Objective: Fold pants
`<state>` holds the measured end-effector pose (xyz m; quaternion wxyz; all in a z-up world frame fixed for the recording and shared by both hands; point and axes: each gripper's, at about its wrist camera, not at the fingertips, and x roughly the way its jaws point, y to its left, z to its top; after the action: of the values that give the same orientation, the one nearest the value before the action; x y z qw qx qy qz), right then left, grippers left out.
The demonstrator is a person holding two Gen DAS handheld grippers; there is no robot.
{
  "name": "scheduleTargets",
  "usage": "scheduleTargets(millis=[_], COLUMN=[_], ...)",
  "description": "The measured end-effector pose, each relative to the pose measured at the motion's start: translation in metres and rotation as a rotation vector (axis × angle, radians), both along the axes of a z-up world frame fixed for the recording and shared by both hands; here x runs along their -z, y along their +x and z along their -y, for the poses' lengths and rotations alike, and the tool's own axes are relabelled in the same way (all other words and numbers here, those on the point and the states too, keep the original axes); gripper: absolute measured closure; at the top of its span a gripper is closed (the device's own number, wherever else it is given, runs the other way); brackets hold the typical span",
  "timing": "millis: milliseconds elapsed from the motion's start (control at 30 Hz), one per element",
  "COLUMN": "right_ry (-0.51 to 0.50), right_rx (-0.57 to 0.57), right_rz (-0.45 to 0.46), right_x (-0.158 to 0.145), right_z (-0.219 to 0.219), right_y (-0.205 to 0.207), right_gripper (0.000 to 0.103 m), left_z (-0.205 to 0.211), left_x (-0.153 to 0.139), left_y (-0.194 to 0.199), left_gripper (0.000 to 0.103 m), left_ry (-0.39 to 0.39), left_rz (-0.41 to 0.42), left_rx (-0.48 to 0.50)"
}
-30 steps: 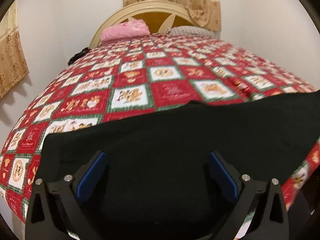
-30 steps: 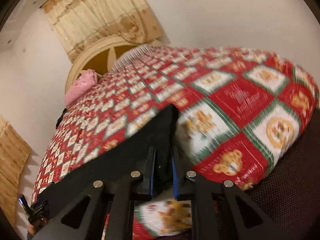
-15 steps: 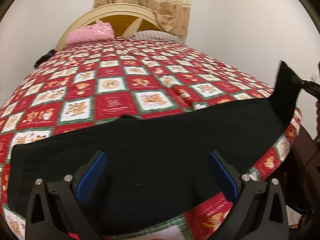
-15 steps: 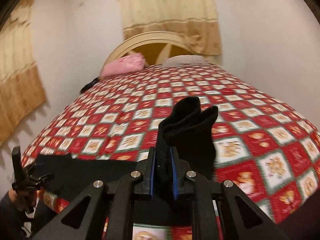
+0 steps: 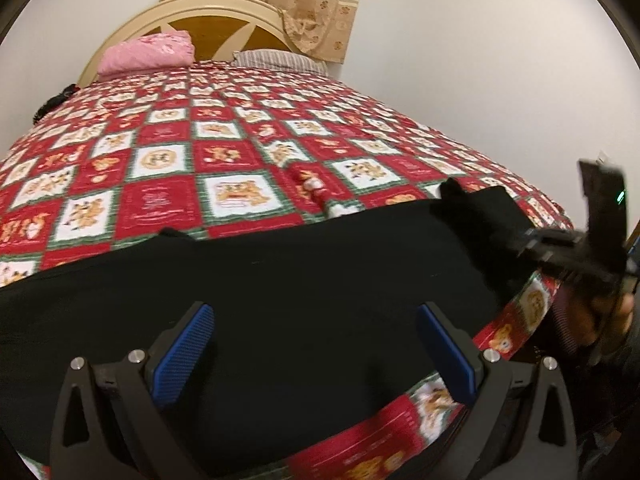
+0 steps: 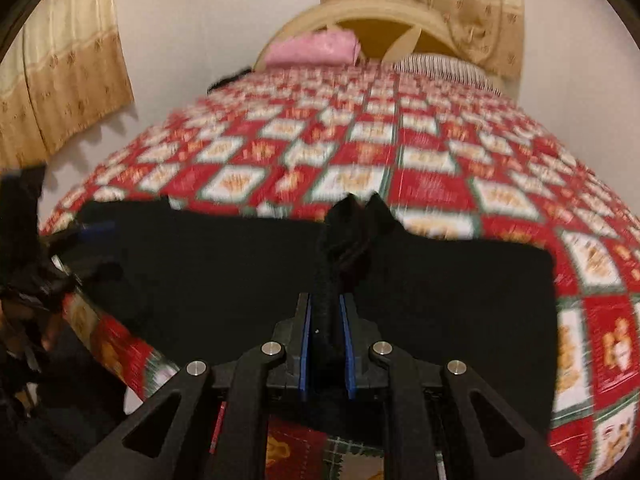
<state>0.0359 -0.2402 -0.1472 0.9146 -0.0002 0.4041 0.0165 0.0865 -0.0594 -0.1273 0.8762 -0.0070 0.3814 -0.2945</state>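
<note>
Black pants (image 5: 304, 280) lie spread across the near edge of the bed (image 5: 240, 152). The right gripper (image 6: 326, 320) has its jaws clenched on a bunched fold of them; the left gripper (image 5: 316, 344) hovers above, jaws wide, empty.

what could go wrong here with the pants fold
The right claw pinches only a bunched bit of the black pants, so the fabric could slip out or fold crooked. The left claw is open and holds nothing, so the pants, lying near the edge of the bed, could drag off.
</note>
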Motion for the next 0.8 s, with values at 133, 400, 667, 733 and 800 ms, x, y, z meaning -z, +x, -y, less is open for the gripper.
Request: scheduleTargets(millis=[133,400,667,733,800], right_ry=[-0.062,0.135,0.267,0.274,0.271], right_rx=[-0.053,-0.054,0.079,0.088,0.097], right_rz=[-0.014,0.179,0.308,0.315,0.328], right_x=[0.01,-0.014,-0.009,-0.009,-0.009], right_z=[-0.009,0.026,0.06,0.061,0.061], right_y=[-0.01,-0.065,-0.078,-0.078,-0.08], right_gripper=[0.079,0.061,0.057,0.056,0.056], left_z=[0.024,0.099,0.148,0.156,0.165], left_x=[-0.003,0.001,0.009,0.008,0.007], left_y=[0.001,0.008,0.026,0.026,0.027], left_gripper=[0.0,0.006,0.023,0.03,0.036], left_ry=[-0.039,-0.091,-0.107,-0.108,-0.092], left_rz=[-0.019,-0.103,-0.163,-0.159,-0.149], left_rx=[0.049,0.198,0.194,0.192,0.182])
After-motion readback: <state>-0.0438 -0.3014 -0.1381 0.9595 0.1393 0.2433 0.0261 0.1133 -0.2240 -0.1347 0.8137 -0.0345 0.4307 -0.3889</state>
